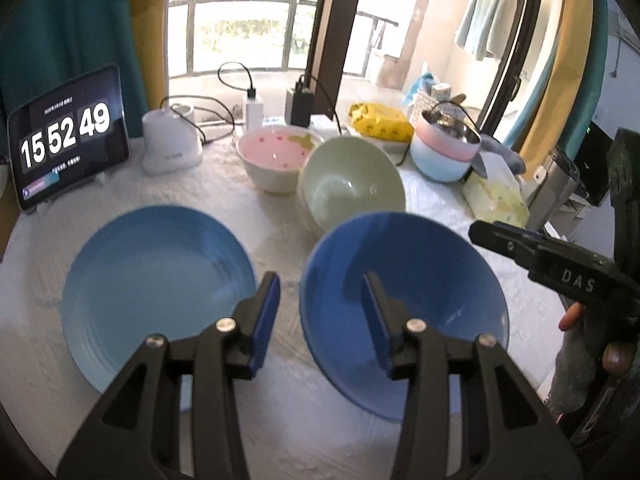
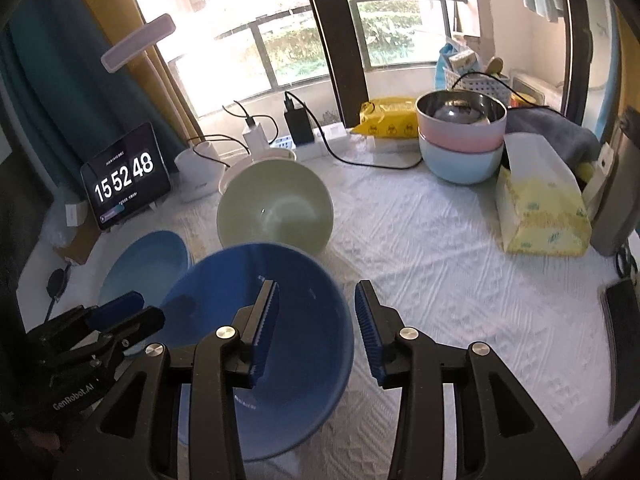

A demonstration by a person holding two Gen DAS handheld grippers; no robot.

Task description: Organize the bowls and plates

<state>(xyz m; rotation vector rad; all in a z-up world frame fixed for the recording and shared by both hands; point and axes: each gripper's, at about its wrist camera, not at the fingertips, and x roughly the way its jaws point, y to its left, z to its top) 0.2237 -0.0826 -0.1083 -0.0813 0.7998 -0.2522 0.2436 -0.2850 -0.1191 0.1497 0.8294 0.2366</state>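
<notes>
Both tools hang above the dark blue bowl (image 1: 404, 312) on the table (image 2: 460, 280), beside the light blue plate (image 1: 156, 284). The left gripper (image 1: 322, 312) and right gripper (image 2: 316, 320) stand apart, holding nothing. The bowl seems just placed; next probably the green bowl (image 2: 276, 208), needing a rim grasp.

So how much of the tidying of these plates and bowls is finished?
Little looks done beyond the pink and pale blue bowls stacked at the back. Nothing is in hand: the left tool and right tool are both open over the dark blue bowl, gripping nothing. Still loose on the table: that bowl, the light blue plate, the green bowl and the pink-lined bowl.
</notes>
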